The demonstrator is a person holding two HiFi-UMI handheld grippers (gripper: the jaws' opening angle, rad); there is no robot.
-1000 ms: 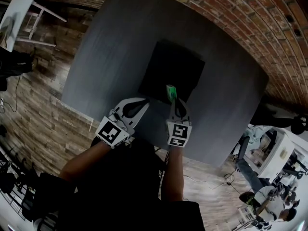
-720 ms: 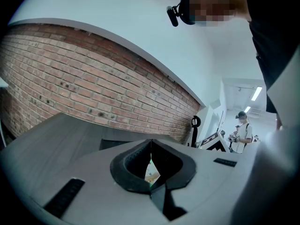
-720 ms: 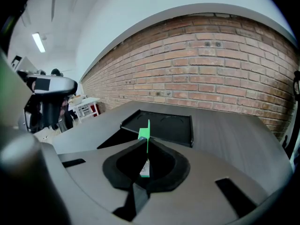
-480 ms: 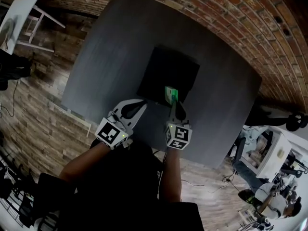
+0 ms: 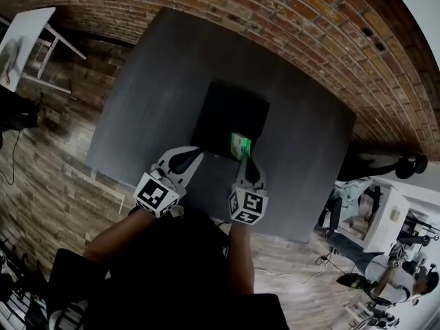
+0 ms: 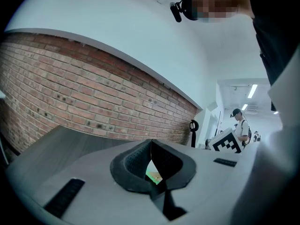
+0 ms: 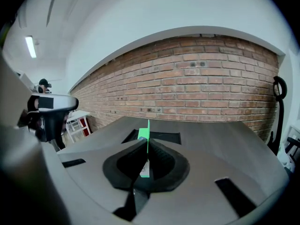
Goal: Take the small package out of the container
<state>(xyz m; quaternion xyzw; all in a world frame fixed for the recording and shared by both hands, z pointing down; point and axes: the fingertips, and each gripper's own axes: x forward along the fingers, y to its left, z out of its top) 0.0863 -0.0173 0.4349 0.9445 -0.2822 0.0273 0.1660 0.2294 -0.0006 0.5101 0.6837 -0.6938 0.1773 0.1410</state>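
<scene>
Small package [image 5: 240, 143] [image 7: 144, 140]: one, thin and flat, bright green, with a white patch low on one face. Stands upright and edge-on between the pads in the right gripper view, top edge poking above the jaw tips. Pinched in right gripper [image 5: 242, 155] [image 7: 146, 146], jaws closed tight on it. In the head view, sits over the near right corner of the container [image 5: 223, 112] [image 7: 165, 137]; cannot tell whether fully clear of it.

Container: one, black, square, flat on the table; inside too dark to read.

Left gripper [image 5: 195, 151] [image 6: 151, 146]: jaws pressed together, nothing between them. Parked just beside the container's near left edge, near the right gripper but apart from it.

Grippers: two, each with one marker cube.

Table [image 5: 151, 81]: one, dark grey. Brick wall [image 5: 309, 19] behind it.
</scene>
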